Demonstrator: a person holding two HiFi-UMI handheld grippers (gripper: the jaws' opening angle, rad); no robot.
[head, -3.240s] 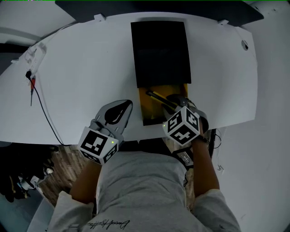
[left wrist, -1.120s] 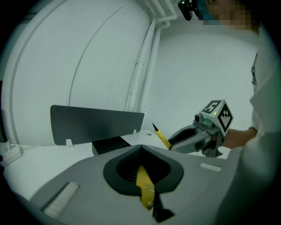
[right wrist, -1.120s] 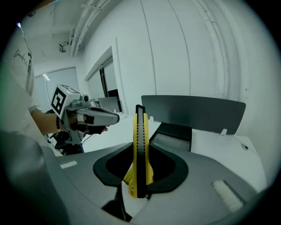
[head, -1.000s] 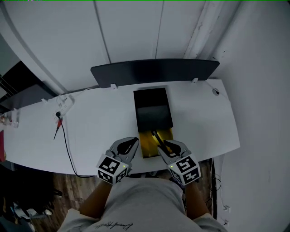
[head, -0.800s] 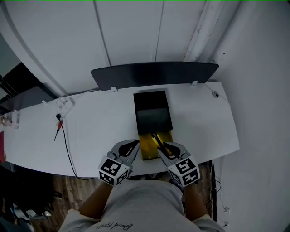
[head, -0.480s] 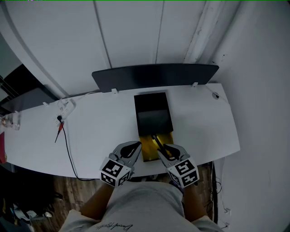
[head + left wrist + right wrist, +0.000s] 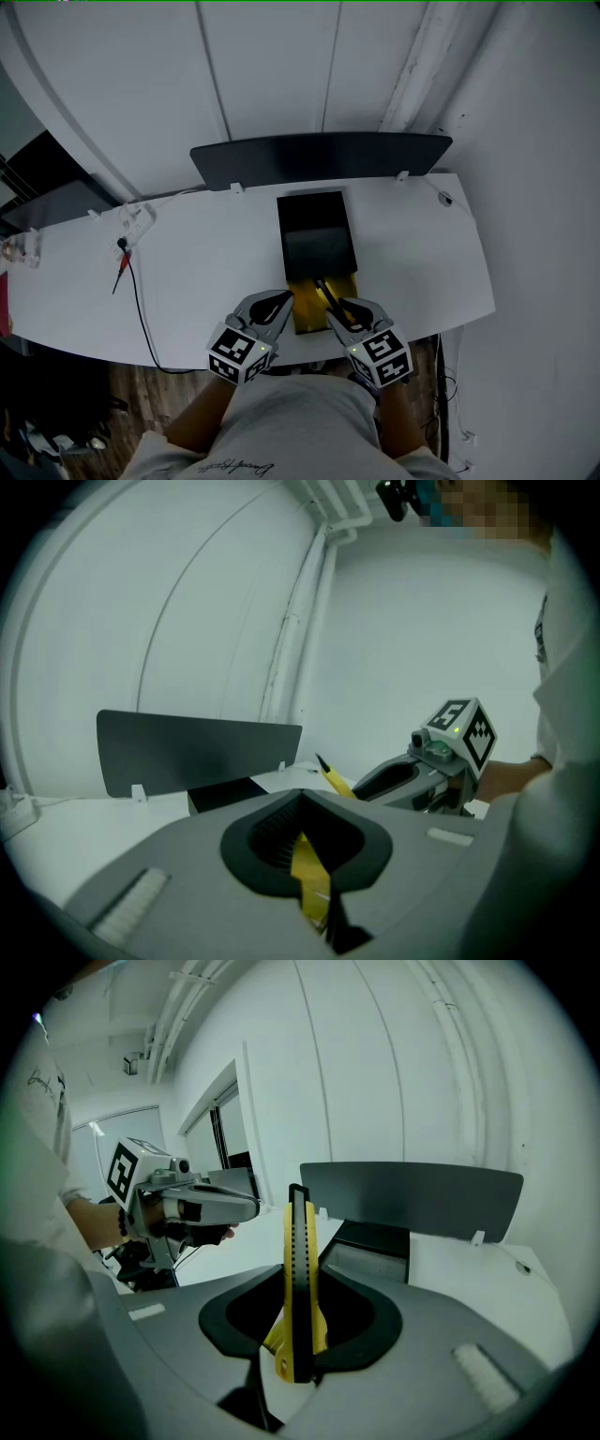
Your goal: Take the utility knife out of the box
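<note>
Utility knife (image 7: 298, 1269), yellow with a black slider, sits clamped in the right gripper (image 7: 345, 307), tipped up over the yellow tray (image 7: 305, 317) of the black box (image 7: 319, 234) at the tabletop's (image 7: 187, 272) near edge. The left gripper (image 7: 279, 302) looks closed on the tray's left wall, though only a yellow strip shows between its jaws. Use that hold to steady the box and lift the knife straight up until its tail clears the tray.
</note>
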